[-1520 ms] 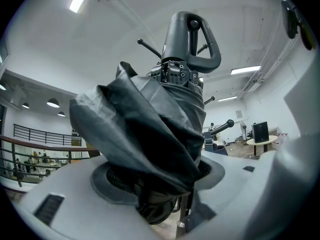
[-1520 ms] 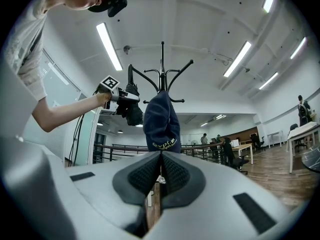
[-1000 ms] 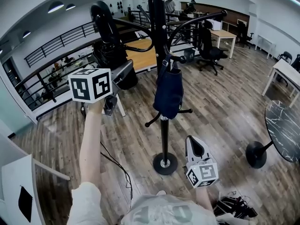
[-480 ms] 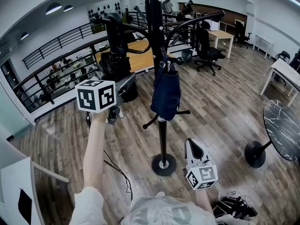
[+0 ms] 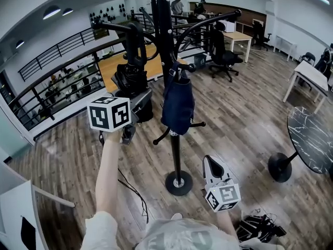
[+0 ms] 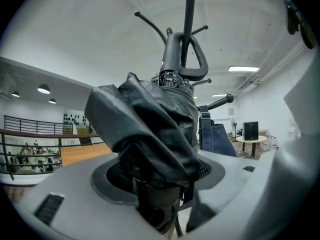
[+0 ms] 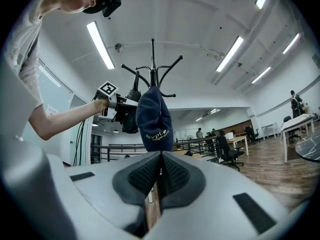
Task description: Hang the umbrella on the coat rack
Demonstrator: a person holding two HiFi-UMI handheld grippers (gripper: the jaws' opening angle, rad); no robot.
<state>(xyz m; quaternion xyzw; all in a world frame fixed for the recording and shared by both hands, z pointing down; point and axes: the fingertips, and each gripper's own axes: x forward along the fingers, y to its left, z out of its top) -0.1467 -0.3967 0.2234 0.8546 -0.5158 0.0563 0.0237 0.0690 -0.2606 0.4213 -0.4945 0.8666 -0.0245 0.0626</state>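
The black folded umbrella is sitting upright in the air just left of the tall black metal coat rack, at the height of its upper arms. Its bunched fabric is being squeezed between the jaws of the left gripper, which are clamping it low on the bundle. The umbrella's black loop handle is pointing up and lining up with the rack's pole in the left gripper view; whether it is sitting over a hook cannot be told. A navy blue fabric bag is hanging on the rack, just right of the umbrella. The person's bare left forearm is reaching up behind the left gripper. The right gripper is hovering low and well apart from the umbrella, near the rack's round base, with its ribbed pads pressing together on nothing. The rack is standing on a grey-brown wood plank floor. A thin black cable is trailing on the floor at left, and a round dark marble table is standing at right. A black office chair and a black metal railing are showing behind.
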